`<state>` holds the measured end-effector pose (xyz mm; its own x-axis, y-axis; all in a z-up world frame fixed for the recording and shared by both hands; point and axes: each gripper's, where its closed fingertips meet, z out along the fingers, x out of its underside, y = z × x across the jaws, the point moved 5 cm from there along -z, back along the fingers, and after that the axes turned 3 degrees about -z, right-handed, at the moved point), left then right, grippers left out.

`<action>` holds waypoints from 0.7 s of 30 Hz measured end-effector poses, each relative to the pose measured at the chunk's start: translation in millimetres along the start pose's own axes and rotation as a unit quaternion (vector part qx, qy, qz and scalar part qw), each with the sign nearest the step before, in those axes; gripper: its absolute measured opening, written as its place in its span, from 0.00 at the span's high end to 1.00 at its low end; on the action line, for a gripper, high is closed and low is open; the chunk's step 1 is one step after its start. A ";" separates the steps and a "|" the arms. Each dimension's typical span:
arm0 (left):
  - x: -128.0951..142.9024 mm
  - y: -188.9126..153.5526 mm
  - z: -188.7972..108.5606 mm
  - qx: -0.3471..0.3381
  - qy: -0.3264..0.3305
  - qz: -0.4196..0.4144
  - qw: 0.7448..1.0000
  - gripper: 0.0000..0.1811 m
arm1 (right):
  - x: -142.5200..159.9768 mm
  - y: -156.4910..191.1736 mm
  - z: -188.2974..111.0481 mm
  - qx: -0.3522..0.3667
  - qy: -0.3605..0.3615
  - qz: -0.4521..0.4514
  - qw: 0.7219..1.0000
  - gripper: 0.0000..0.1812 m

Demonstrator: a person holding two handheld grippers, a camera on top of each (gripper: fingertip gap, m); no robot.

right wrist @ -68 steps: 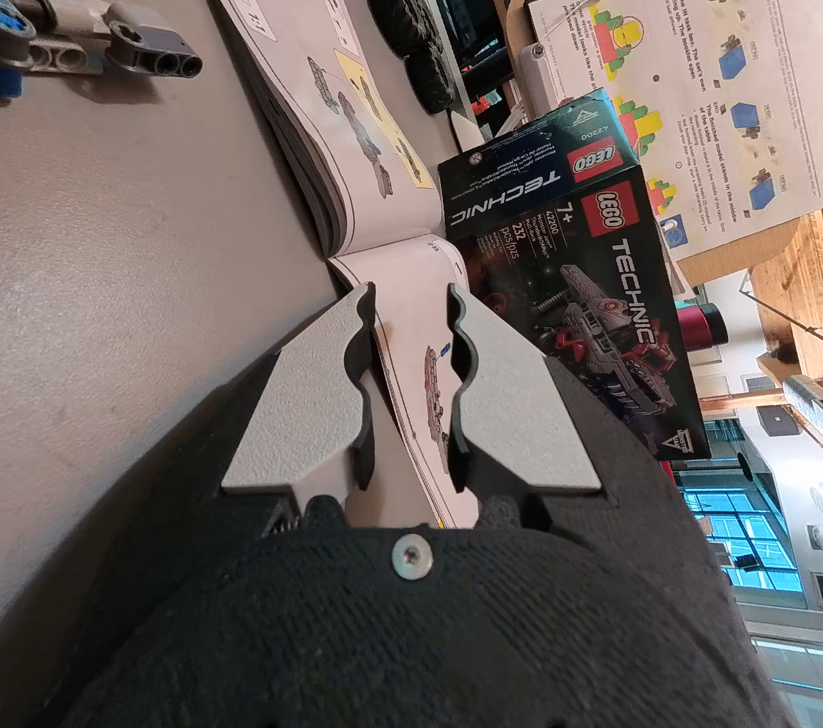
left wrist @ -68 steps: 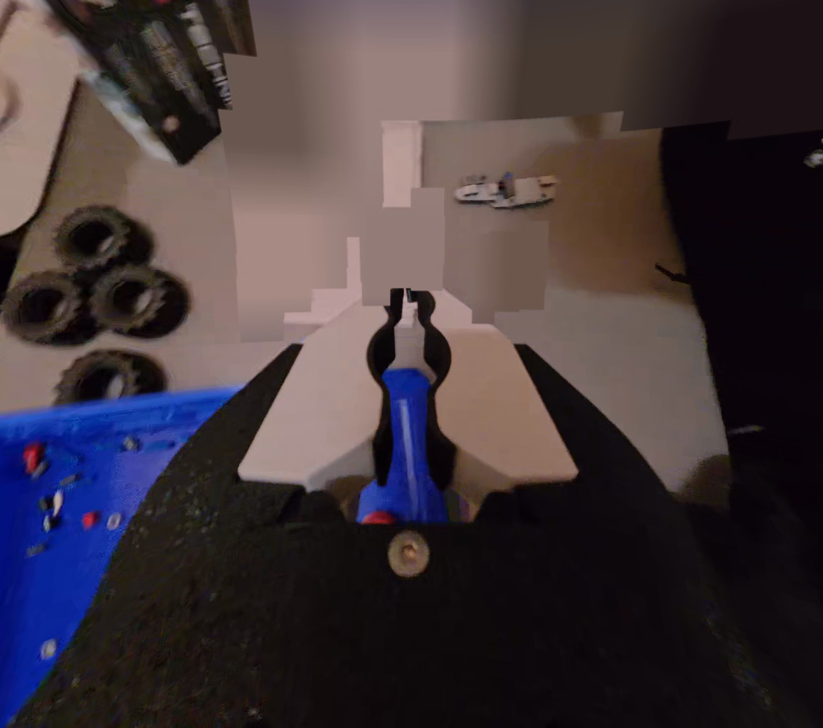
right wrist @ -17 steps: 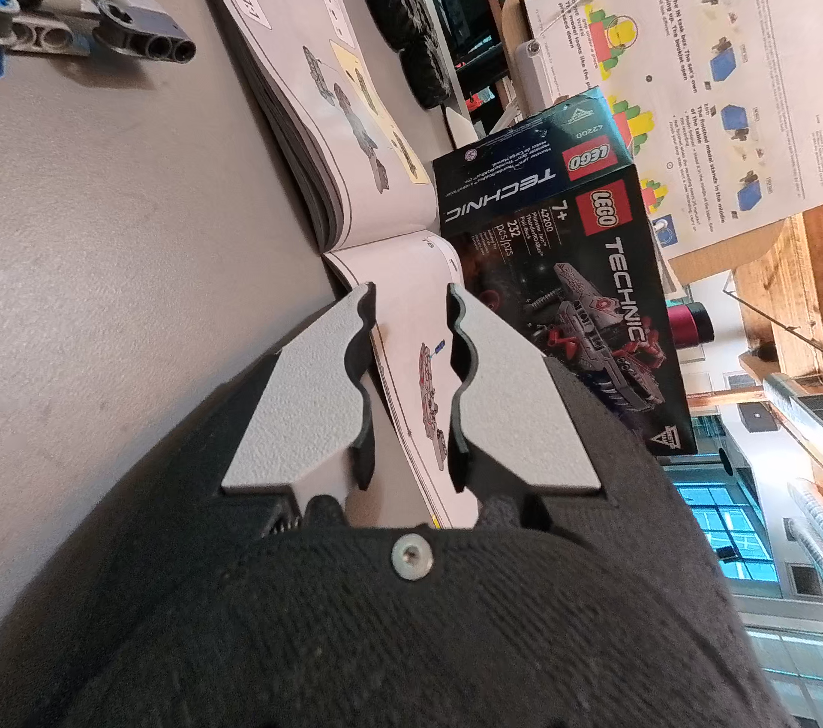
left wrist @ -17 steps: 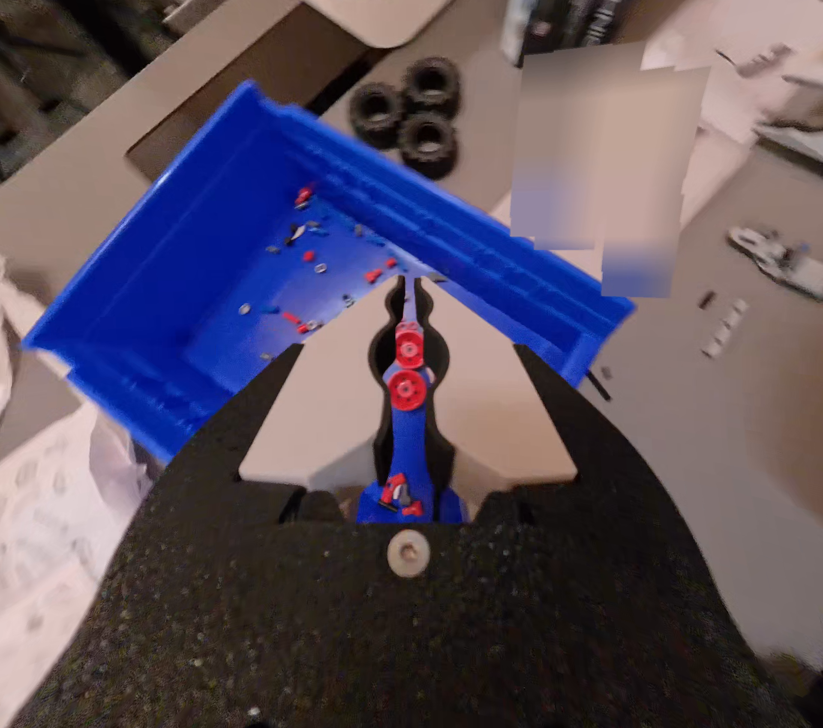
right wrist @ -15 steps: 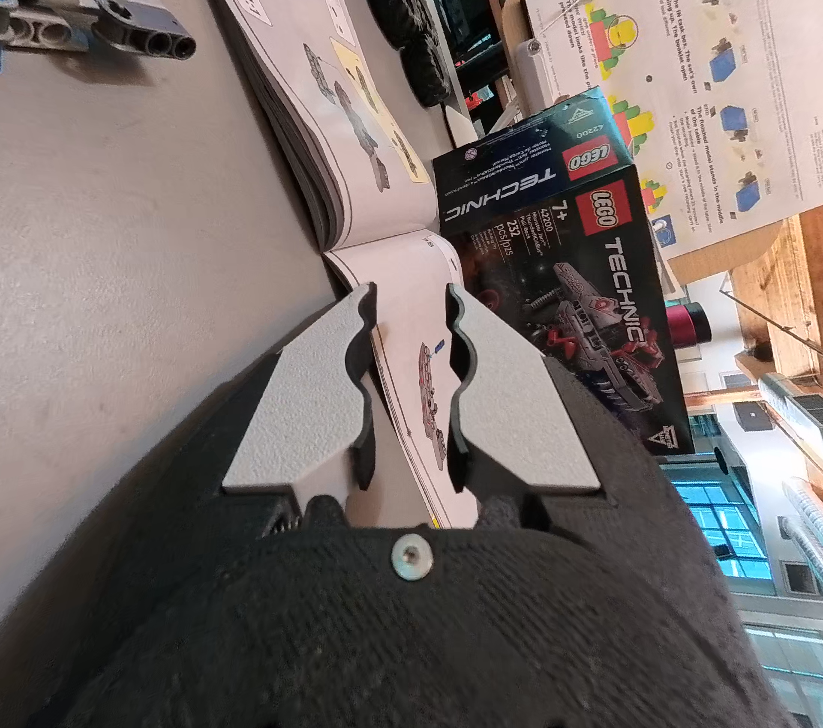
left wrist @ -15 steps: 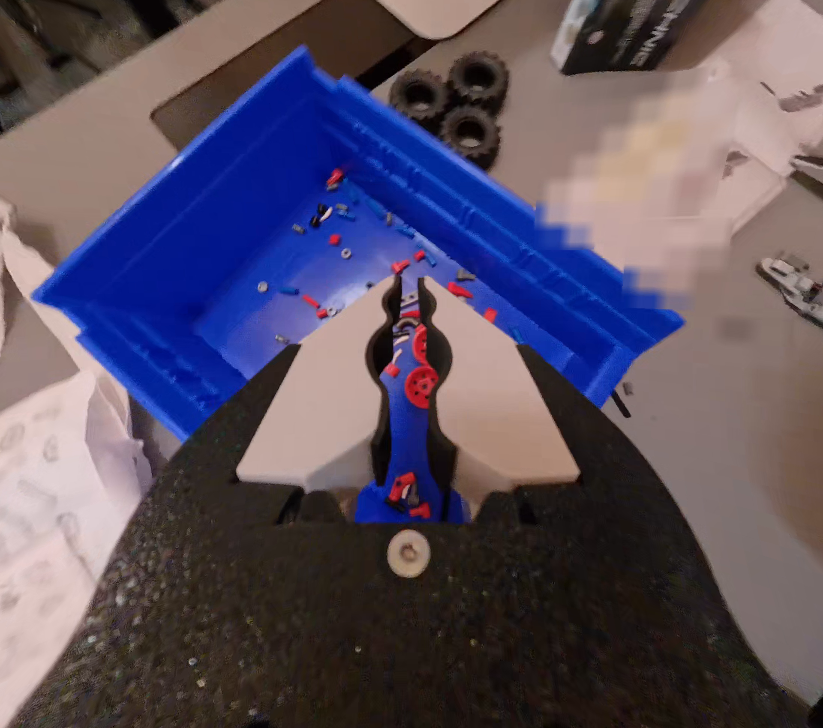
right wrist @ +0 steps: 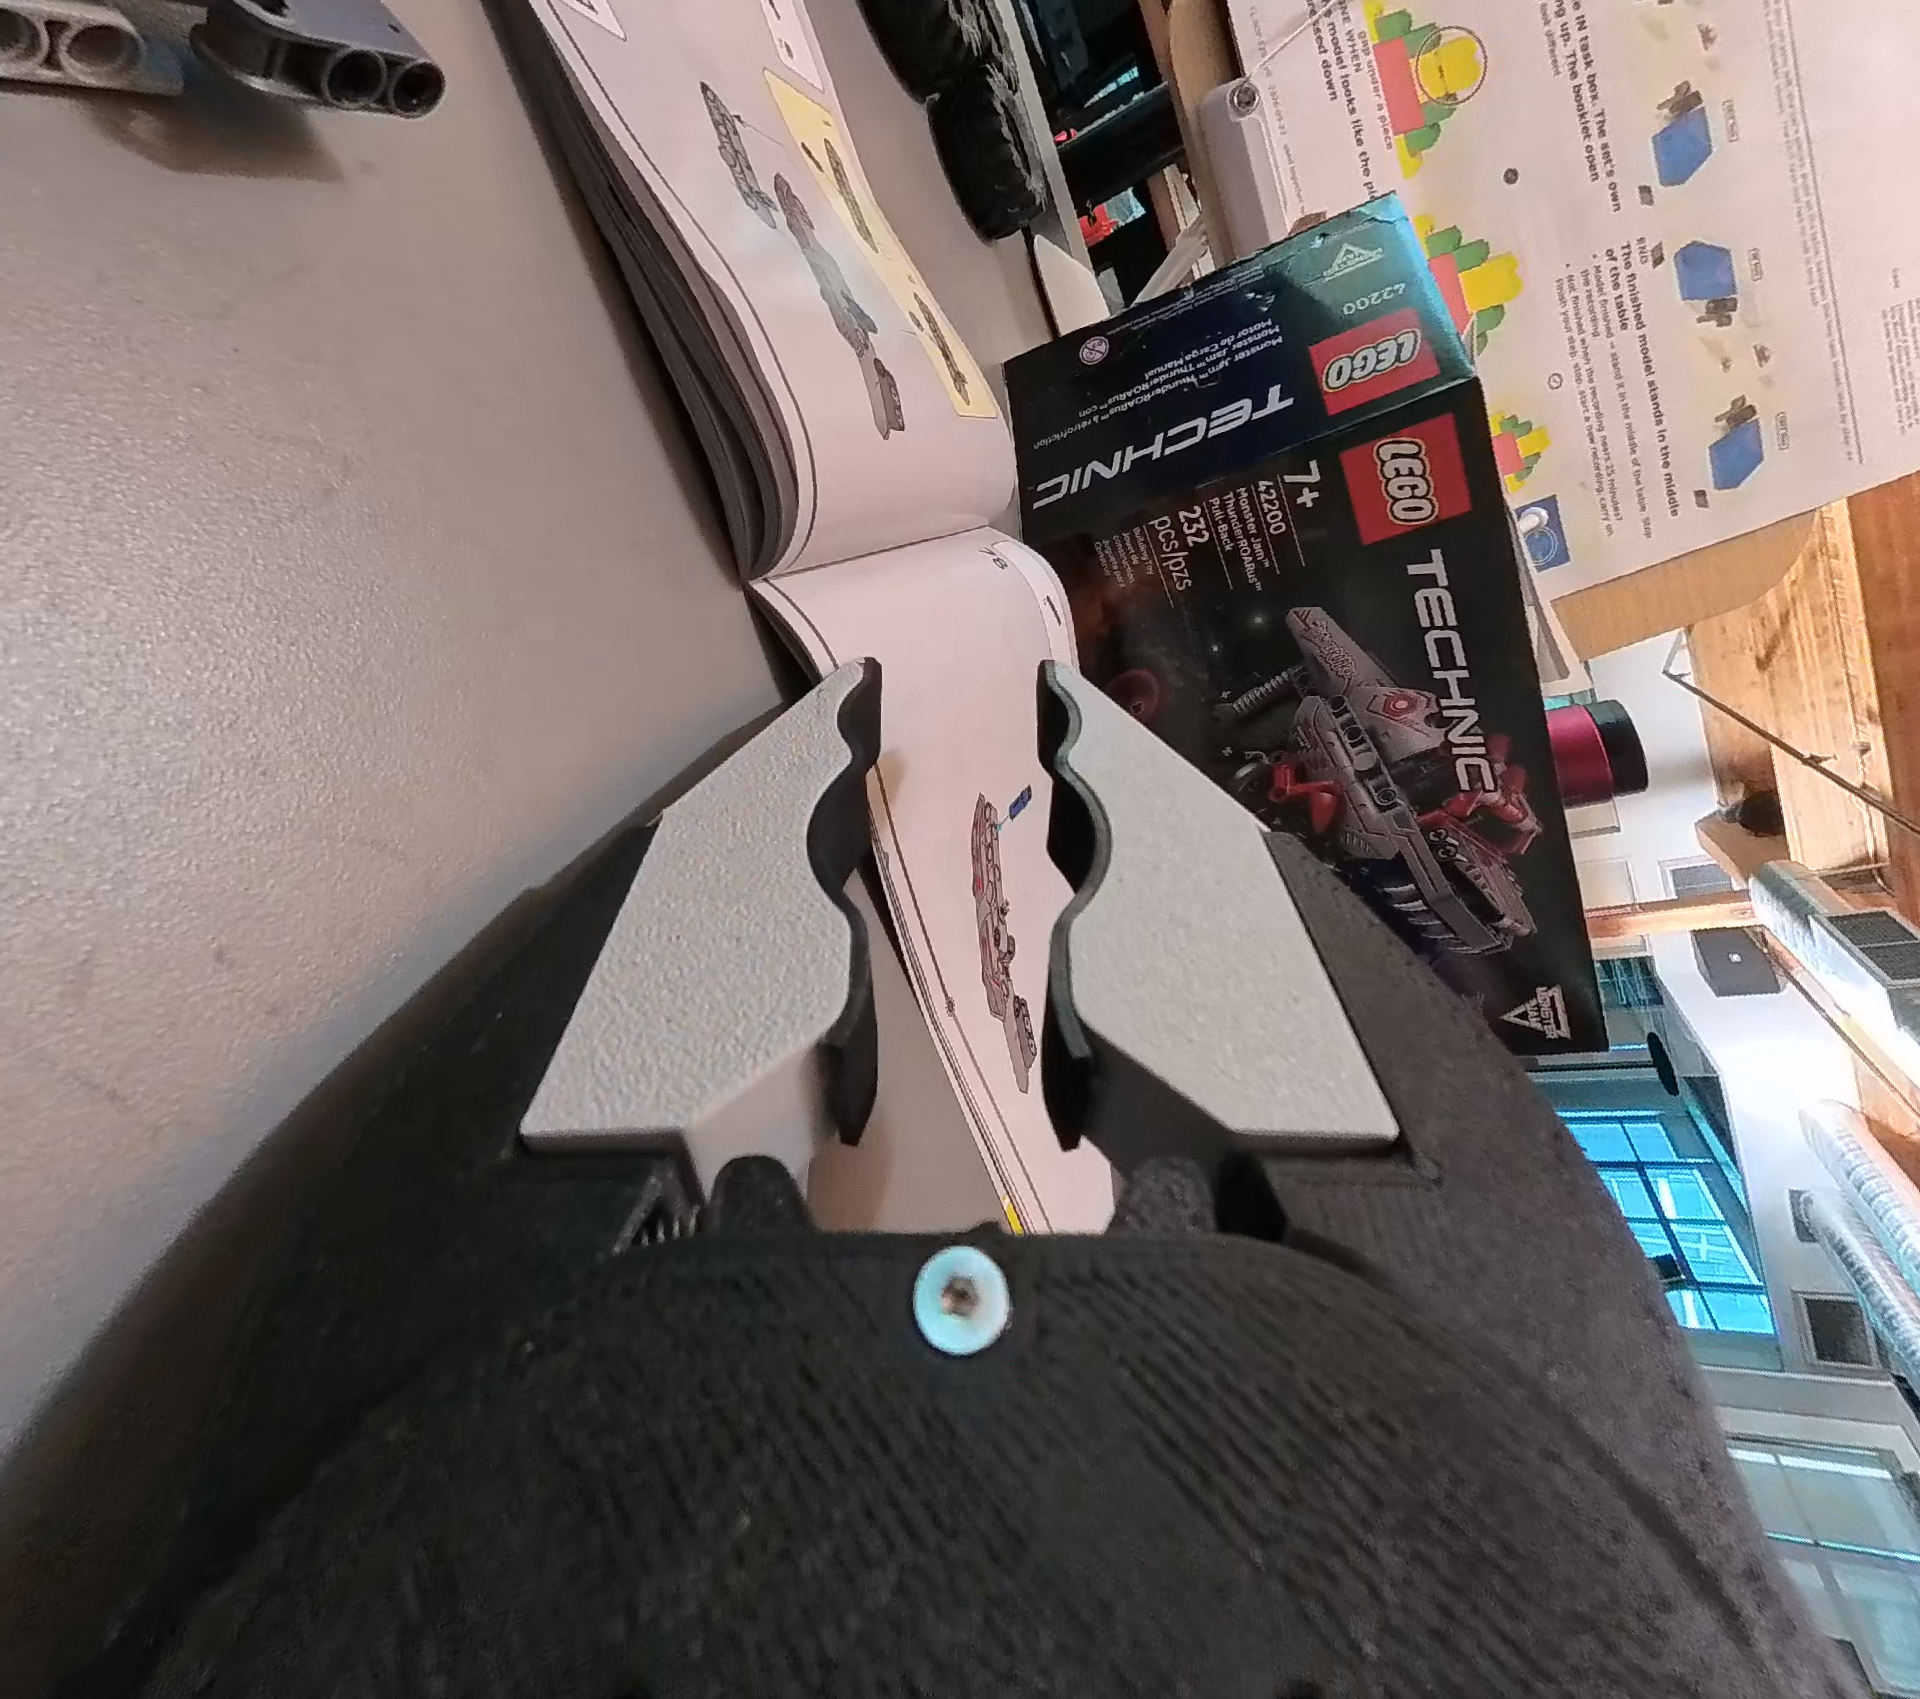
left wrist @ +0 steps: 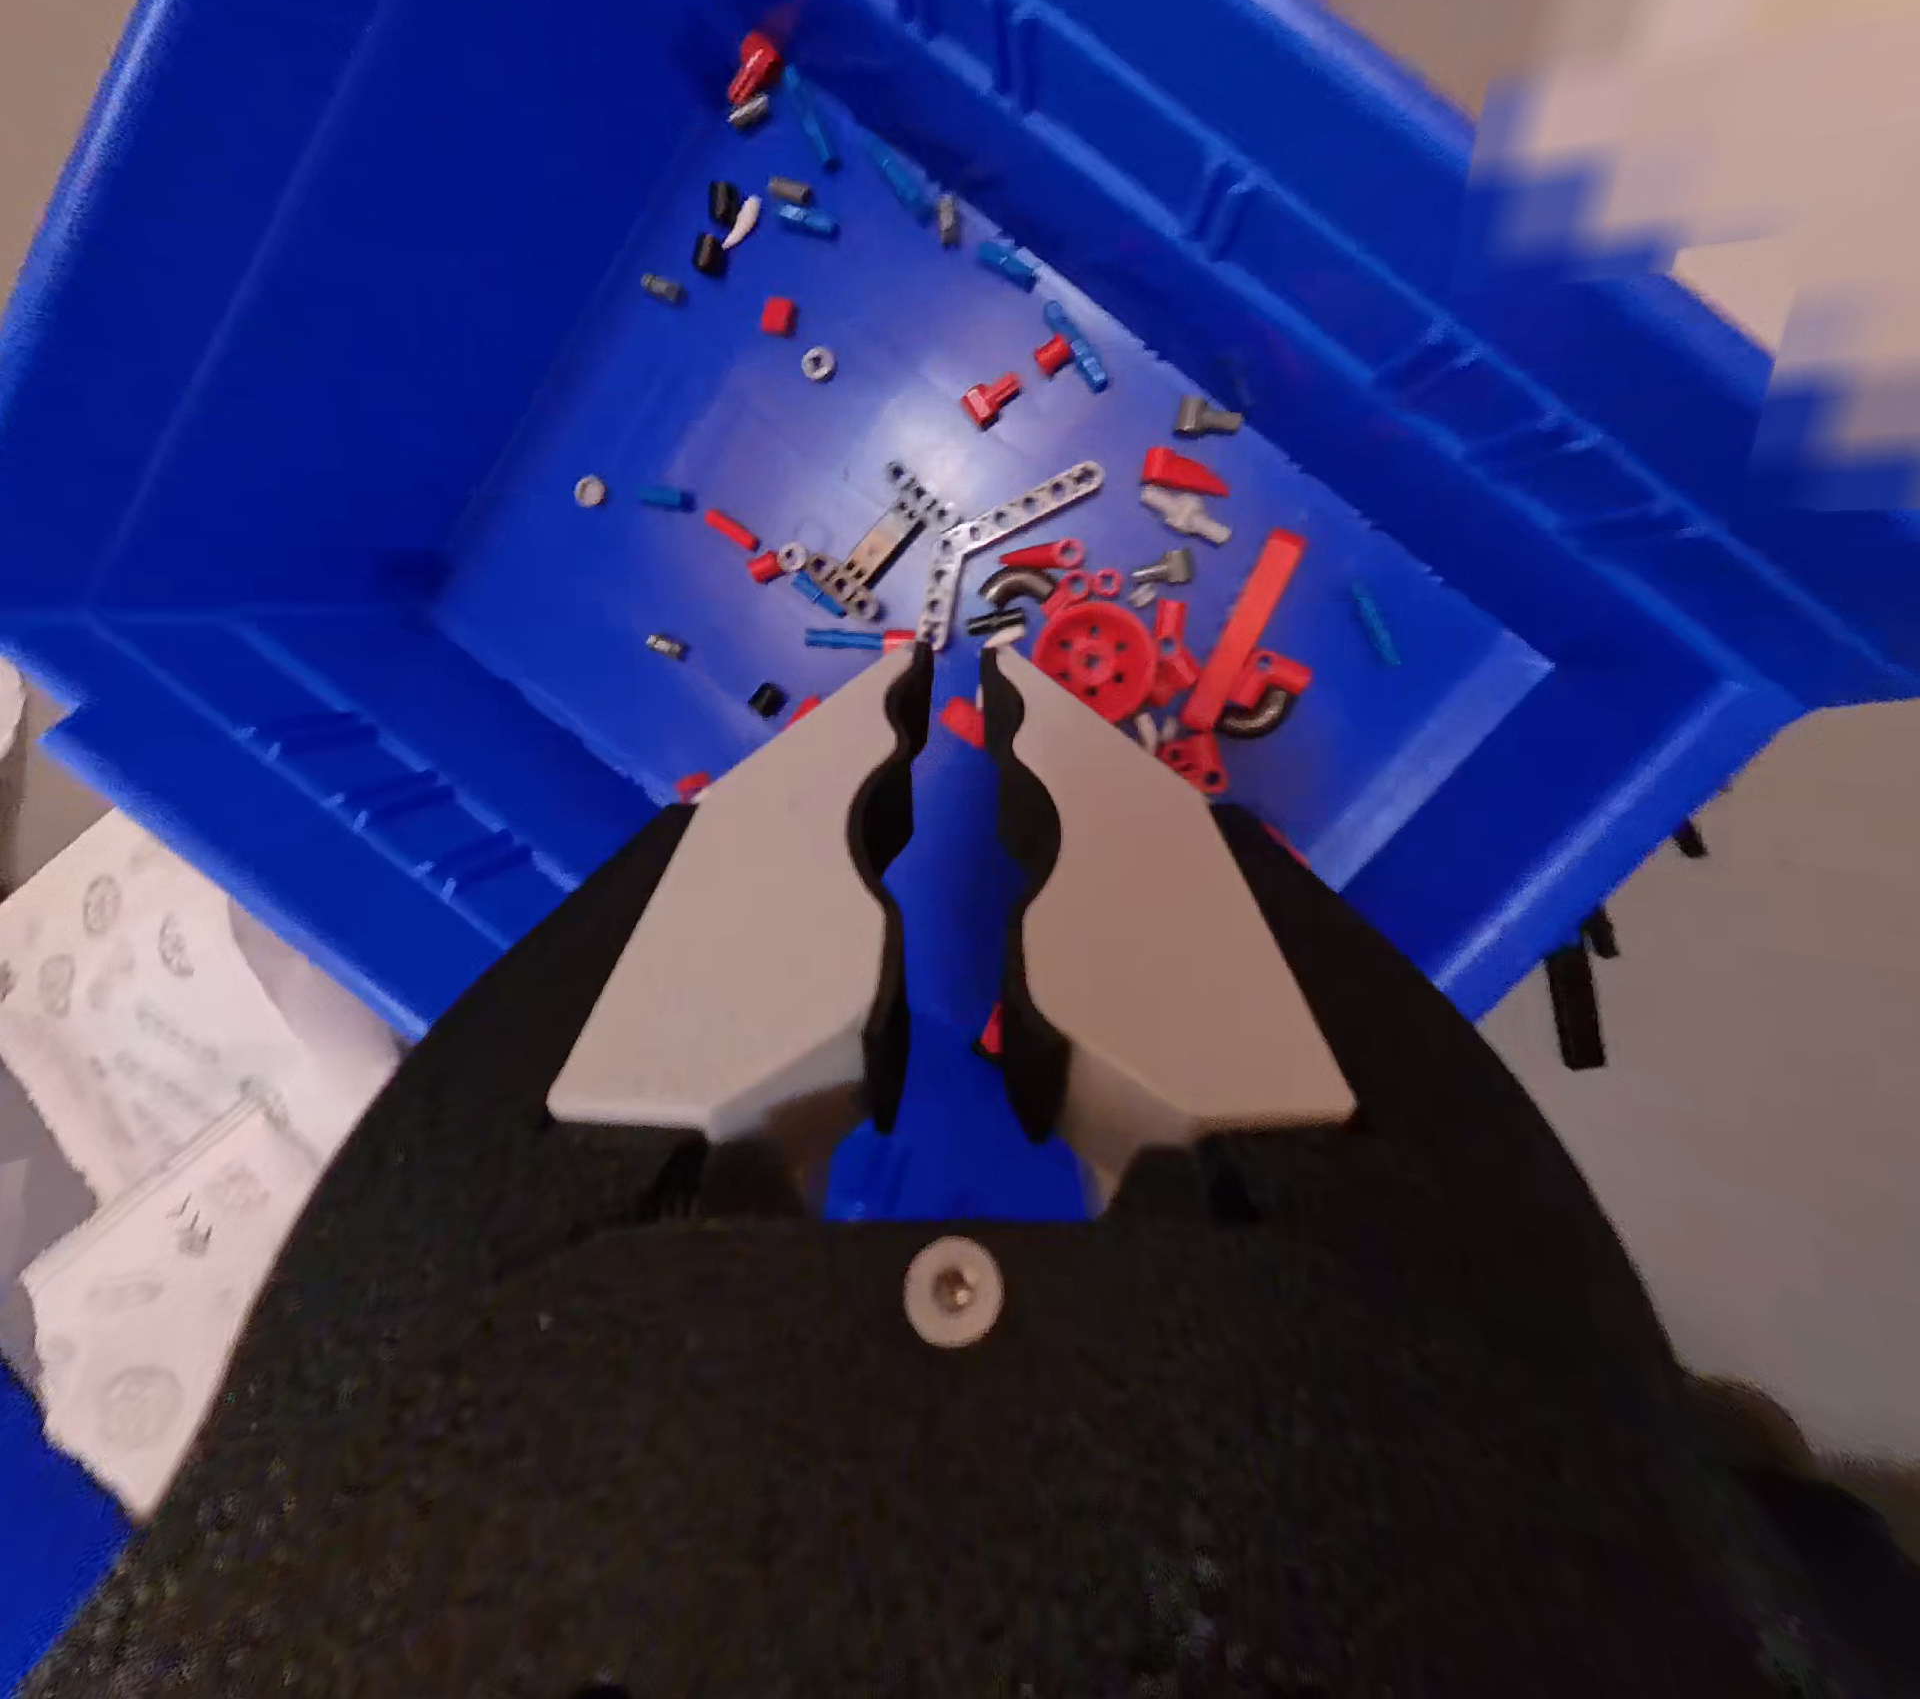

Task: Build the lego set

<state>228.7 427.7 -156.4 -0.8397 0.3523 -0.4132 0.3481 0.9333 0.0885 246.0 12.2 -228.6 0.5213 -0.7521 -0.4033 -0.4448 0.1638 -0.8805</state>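
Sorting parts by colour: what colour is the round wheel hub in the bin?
Red. The wheel hub shows best in the left wrist view.

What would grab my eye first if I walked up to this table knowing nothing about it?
Probably the bright blue bin under the left gripper, its floor scattered with small red, grey and blue Lego pieces, including a red wheel hub. The gripper's fingers are slightly apart above them and hold nothing. On the right gripper's side, the dark Lego box stands upright behind an open instruction booklet.
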 end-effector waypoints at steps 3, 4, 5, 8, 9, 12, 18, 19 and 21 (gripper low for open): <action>5.1 11.7 3.4 -0.036 0.020 -0.022 0.999 0.96 | 0.0 -0.1 -0.1 0.000 0.000 0.000 1.000 0.84; 6.8 13.1 4.6 -0.038 0.025 -0.026 0.999 0.96 | 0.0 -0.1 0.0 0.000 0.000 0.000 1.000 0.84; 8.3 13.5 5.7 -0.037 0.030 -0.026 0.999 0.95 | 0.1 -0.1 0.0 0.000 0.000 0.001 1.000 0.84; 12.4 16.1 8.3 -0.052 0.048 -0.014 0.997 0.95 | 0.3 -0.1 0.2 0.000 0.001 0.000 1.000 0.85; 12.1 16.3 9.0 -0.054 0.049 -0.014 0.997 0.95 | 0.3 -0.1 0.2 0.000 0.001 0.000 1.000 0.85; 10.8 13.6 10.7 -0.043 0.046 -0.016 0.998 0.94 | 0.3 0.0 0.1 0.000 0.001 0.000 1.000 0.85; 9.6 33.8 -6.4 -0.117 0.018 -0.068 0.991 0.93 | 0.3 0.1 0.2 0.000 0.001 0.000 1.000 0.85; 10.0 35.6 -9.4 -0.122 0.014 -0.071 0.990 0.93 | 0.3 0.1 0.2 -0.001 0.001 0.000 1.000 0.85; 10.5 36.5 -13.6 -0.124 0.007 -0.076 0.989 0.93 | 0.3 0.2 0.2 -0.001 0.001 0.000 1.000 0.85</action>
<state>226.9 466.4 -145.1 -0.8811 0.2061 -0.4256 0.1059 0.9632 0.2470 246.3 12.2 -228.9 0.5203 -0.7530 -0.4029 -0.4457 0.1630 -0.8802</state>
